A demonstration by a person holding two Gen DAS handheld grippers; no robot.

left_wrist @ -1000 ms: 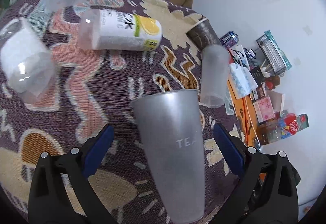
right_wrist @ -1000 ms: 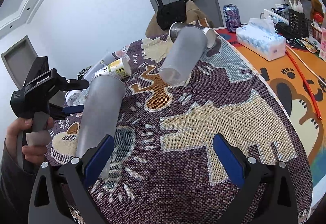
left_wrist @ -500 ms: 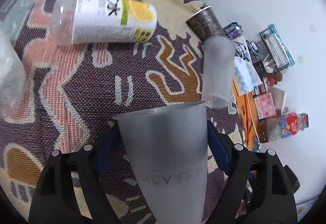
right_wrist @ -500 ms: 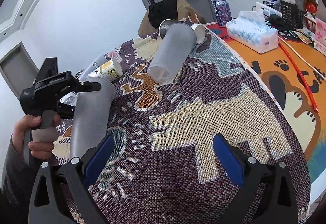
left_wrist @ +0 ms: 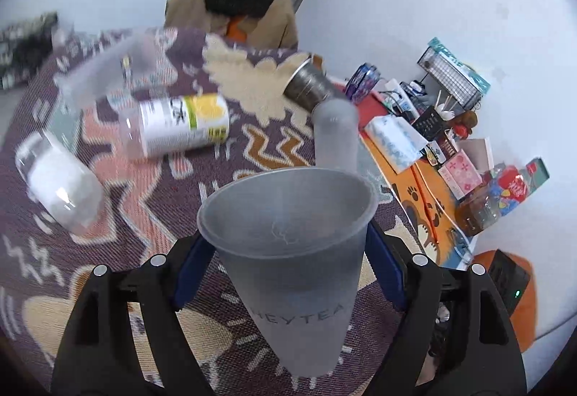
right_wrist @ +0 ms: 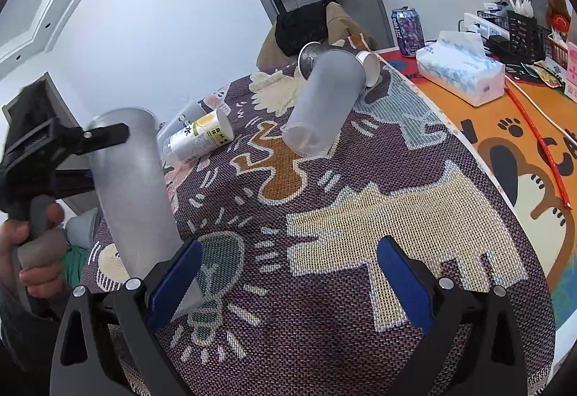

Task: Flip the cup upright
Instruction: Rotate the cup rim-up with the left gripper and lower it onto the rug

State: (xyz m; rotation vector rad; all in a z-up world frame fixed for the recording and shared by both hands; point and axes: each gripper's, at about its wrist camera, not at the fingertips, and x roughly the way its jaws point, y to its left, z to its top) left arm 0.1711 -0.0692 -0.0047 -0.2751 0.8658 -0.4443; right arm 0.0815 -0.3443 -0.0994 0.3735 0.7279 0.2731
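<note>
Biggest first: a round table under a woven purple-brown cloth with cartoon shapes (right_wrist: 360,201). Next, near the cloth's left edge, a tall frosted grey plastic cup (right_wrist: 133,187), pinched on both sides by the blue pads of the left gripper (left_wrist: 288,273) and tipped up with its wide mouth high and its small bottom low. Nearly upright, leaning a little. Can't tell about the bottom touching the cloth or not: hidden behind a finger of the right gripper (right_wrist: 288,284). Spread wide and empty there, just waiting above the near edge of the cloth. Further toward the far edge, a second frosted grey cup (right_wrist: 324,100) lying on its side, resting against a shiny metal cup (right_wrist: 310,57). Closer to the left edge, a clear bottle with a yellow lemon label (right_wrist: 202,140), also lying down. Looks like most of the job done: grabbed and turned mouth-up. Left to do, probably: straighten it, set the bottom flat on the cloth, let go. Different from a second ago: back then, pads wide apart on each side of the cup, no mouth showing in the left wrist view. Half a second ago, pads already squeezed in. Now, looking right down into the open mouth.
</note>
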